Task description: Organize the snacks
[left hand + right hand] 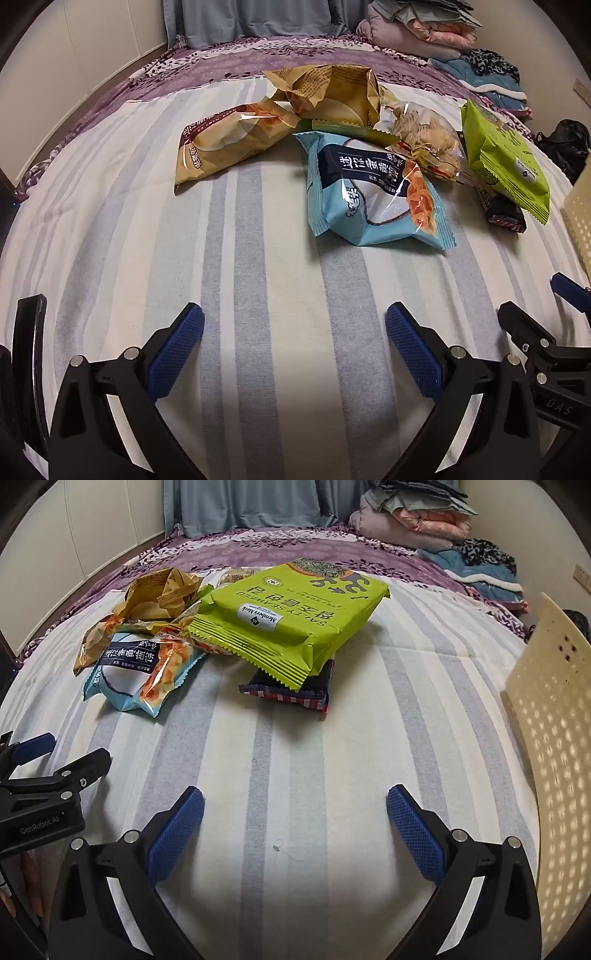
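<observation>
With both tongs spread wide and empty, I'm hovering over bare striped sheet [280, 280] near the bed's front edge. Left gripper [294, 332] points at the blue bag [369, 192], nothing between its pads. Right gripper [295, 812] the same, aimed at the green pack [291, 616]. Snacks sit in one loose heap toward the middle of the bed: blue bag nearest on the left, tan bag [229, 144] behind it, crumpled brown bag [328, 88] and clear cracker bag [424, 136] further back, green pack lying tilted on a dark bar [295, 690]. Cream perforated basket [554, 738] stands at the right edge, well apart from the heap.

Step, my read: nothing sorted yet, first pick pending. Next move likely needs the right gripper to go forward to the green pack, close on its near crimped edge, carry it right to the basket. Slick film may slip; lifting could drag the bar.
</observation>
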### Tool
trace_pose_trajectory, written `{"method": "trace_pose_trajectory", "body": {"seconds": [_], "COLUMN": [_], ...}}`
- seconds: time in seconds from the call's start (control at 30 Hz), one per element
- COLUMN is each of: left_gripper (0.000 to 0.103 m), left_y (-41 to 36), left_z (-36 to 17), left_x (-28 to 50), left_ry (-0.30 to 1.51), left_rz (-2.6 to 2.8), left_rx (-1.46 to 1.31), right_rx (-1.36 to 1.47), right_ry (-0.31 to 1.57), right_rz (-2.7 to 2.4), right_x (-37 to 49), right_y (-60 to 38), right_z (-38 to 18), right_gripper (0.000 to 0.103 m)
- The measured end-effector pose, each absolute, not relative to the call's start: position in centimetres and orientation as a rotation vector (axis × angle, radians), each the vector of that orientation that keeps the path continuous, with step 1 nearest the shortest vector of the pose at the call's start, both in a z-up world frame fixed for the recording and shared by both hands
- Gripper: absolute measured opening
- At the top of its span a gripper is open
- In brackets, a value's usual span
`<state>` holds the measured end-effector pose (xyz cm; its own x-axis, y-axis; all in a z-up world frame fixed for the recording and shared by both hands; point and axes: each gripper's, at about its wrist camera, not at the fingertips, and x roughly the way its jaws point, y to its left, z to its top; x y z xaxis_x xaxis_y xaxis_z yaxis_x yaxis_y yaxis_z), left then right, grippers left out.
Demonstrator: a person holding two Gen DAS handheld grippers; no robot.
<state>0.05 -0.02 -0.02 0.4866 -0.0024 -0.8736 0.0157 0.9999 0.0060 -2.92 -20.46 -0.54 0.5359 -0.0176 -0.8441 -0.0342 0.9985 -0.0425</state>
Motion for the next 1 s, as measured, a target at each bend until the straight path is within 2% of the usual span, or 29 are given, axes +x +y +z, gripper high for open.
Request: {"method": "trace_pose_trajectory", "body": {"seconds": [1.0], "left_gripper": [0.101], "left_y": [0.15], "left_z": [0.09], "left_x": [0.13], "left_ry": [1.058], "left_rz": [-0.017], "left_rx": [0.004], "right_rx": [-0.052], "right_ry": [1.019], "right_rz": [0.012], "right_x": [-2.76], "right_y": [-20.45], "right_z": [-0.61], "right_gripper": [0.098]}}
